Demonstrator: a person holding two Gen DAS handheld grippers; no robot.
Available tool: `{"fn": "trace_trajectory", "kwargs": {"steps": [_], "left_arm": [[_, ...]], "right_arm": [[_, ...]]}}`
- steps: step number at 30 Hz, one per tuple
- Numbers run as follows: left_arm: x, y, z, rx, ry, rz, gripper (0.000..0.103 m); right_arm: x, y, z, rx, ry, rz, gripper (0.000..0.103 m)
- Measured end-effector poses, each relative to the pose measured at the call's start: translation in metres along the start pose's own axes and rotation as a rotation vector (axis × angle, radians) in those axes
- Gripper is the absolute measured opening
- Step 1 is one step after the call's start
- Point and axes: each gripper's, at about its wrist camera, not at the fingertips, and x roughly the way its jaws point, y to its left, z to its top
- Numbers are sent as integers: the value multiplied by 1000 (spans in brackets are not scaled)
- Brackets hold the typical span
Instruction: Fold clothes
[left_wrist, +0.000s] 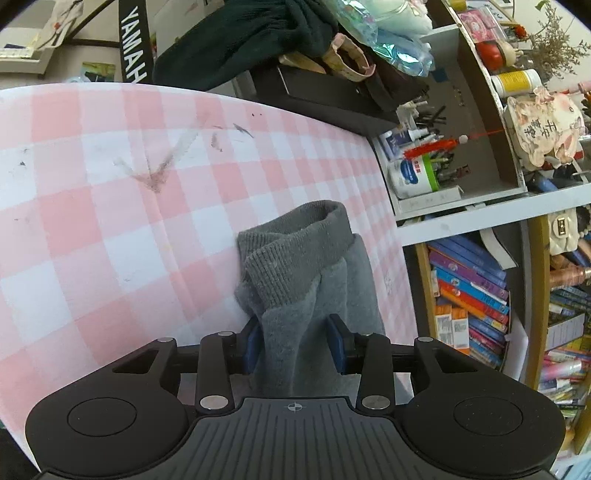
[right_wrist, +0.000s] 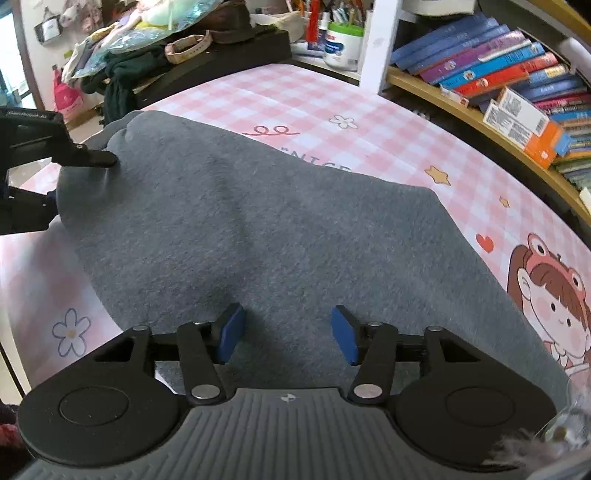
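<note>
A grey fleece garment lies spread on the pink checked table cover. My left gripper is shut on its ribbed-cuff end, which bunches up between the blue pads. That left gripper also shows in the right wrist view at the garment's far left end. My right gripper is open, its blue pads hovering just over the near part of the grey cloth, holding nothing.
A bookshelf full of books lines the table's right side. A pile of dark clothes and bags sits at the far end. A white tub and pens stand on a shelf beyond the table's edge.
</note>
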Motion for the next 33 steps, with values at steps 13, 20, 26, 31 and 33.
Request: {"fn": "trace_trajectory", "kwargs": {"steps": [13, 20, 26, 31, 33], "left_arm": [[1, 5, 3, -32, 10, -21, 38], [1, 6, 3, -75, -3, -21, 36], [3, -2, 2, -53, -1, 20, 34], [3, -2, 5, -45, 13, 25, 32], [4, -3, 5, -30, 20, 28, 32]], "right_arm": [[0, 1, -1, 4, 5, -10, 55], [-13, 1, 4, 24, -84, -24, 55], [-10, 5, 9, 60, -104, -14, 54], [-5, 19, 13, 45, -101, -18, 54], [1, 24, 12, 40, -73, -38, 54]]}}
